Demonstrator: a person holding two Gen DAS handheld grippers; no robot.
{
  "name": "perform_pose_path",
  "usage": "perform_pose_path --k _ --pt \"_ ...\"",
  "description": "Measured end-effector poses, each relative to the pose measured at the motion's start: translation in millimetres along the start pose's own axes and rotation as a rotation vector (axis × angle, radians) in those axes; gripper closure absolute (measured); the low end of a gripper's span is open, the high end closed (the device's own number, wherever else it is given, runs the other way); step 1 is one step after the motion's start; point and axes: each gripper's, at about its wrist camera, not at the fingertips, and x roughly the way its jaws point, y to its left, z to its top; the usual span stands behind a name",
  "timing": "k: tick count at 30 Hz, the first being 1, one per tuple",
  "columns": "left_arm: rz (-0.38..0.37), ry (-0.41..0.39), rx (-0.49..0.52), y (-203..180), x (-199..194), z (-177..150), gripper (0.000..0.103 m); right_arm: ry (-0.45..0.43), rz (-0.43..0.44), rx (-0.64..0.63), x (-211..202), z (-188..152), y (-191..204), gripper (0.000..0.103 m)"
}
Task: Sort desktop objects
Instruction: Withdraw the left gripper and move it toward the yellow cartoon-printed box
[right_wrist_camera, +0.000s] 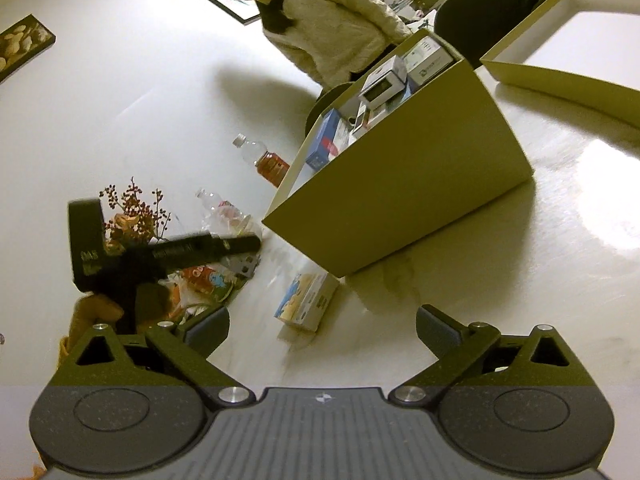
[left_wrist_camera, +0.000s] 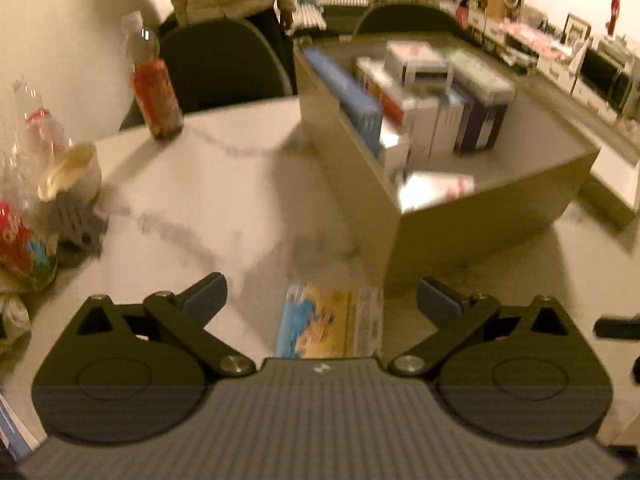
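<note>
Left gripper (left_wrist_camera: 322, 300) fingers spread over small carton (left_wrist_camera: 332, 322) on desk (left_wrist_camera: 224, 184); right gripper (right_wrist_camera: 323, 326) spread, empty. Only right view shows tray (right_wrist_camera: 560, 80) behind box (right_wrist_camera: 400, 200).

Table top (right_wrist_camera: 540, 240): smooth, pale, marble-like with grey veining, glossy enough to throw back a bright glare patch. Large open box (right_wrist_camera: 420, 184): matt cardboard, plain olive-tan walls. Small carton (right_wrist_camera: 306, 300) lying by it: printed paperboard, slight sheen. Bottles (left_wrist_camera: 154, 80): clear plastic, glossy film labels. Left gripper (left_wrist_camera: 320, 300): matt black plastic arms, shiny metal pivot screws, ribbed grey housing, dull blue pads (left_wrist_camera: 204, 300) that look rubbery. Bystander's jacket (right_wrist_camera: 332, 28): cream, fleecy cloth. Chair backs (left_wrist_camera: 224, 64): dark, matt.
</note>
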Motion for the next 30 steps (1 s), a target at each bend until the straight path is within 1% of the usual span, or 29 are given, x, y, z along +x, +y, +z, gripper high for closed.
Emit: perform_pose_path --k 3,9,15,25,26,27,28,30 --pt "-0.009 0.049 -0.014 5 12 -10 0.0 0.011 0.002 0.002 5 -2 0 0.002" --pt "-0.015 0.102 -0.026 9 31 -19 0.0 0.033 -0.003 0.006 15 -5 -1 0.002" --pt "-0.029 0.133 -0.025 6 44 -22 0.0 0.037 -0.013 0.014 18 -5 -3 0.002" --pt "-0.04 0.161 -0.003 -2 59 -27 0.001 0.057 -0.02 0.034 26 -5 -10 0.002" --pt "-0.039 0.161 0.0 -3 60 -28 0.001 0.059 -0.02 0.035 26 -6 -10 0.002" --pt "-0.041 0.158 0.005 -3 60 -29 0.005 0.06 -0.021 0.036 26 -6 -11 0.002" --pt "-0.046 0.154 0.015 -4 61 -31 0.011 0.061 -0.022 0.038 26 -5 -11 0.002" --pt "-0.052 0.141 0.034 -5 59 -34 0.015 0.062 -0.024 0.041 27 -5 -12 0.002"
